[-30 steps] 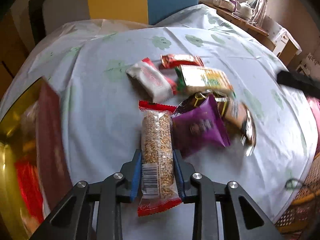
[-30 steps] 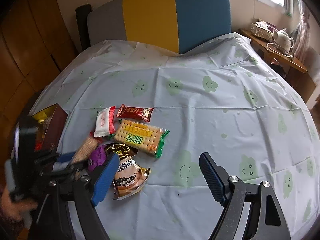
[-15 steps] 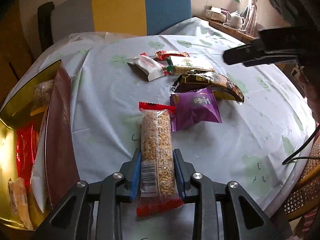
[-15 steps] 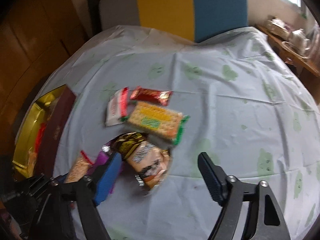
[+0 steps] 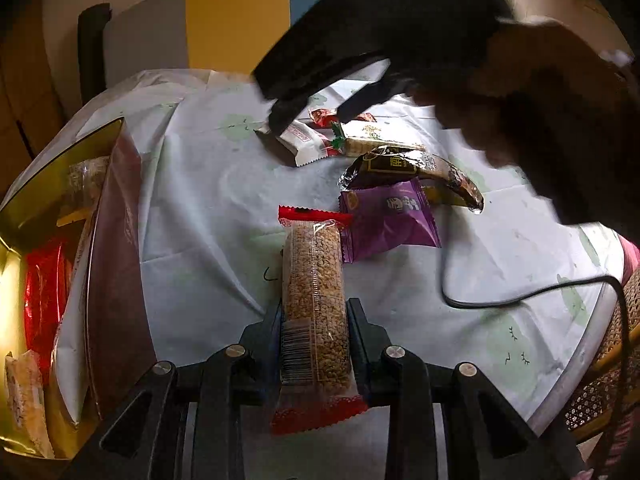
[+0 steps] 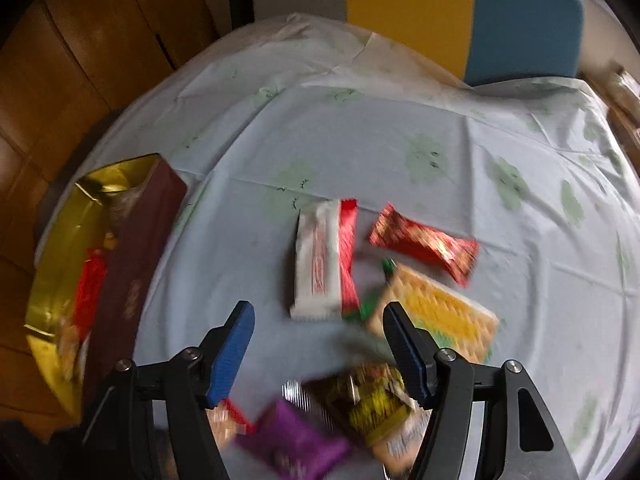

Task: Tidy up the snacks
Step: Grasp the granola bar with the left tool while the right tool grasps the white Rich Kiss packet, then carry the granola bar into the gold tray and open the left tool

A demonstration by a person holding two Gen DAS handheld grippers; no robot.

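At lower centre, our left gripper (image 5: 314, 332) clamps the clear, red-ended grain bar packet (image 5: 314, 308), barcode showing. Beyond lie the purple foil pouch (image 5: 390, 220), its lettering unreadable, and a black cable (image 5: 520, 300). Our right gripper (image 6: 318, 344), jaws closing with nothing between them, hangs above the white-and-red wrapper (image 6: 320, 264). The gold-lined box (image 6: 60, 240) sits left.

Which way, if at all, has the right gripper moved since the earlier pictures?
Yes. The right gripper has travelled away from the purple packet and now sits over the white-and-red packet, its jaws having just been closing, nothing between them.
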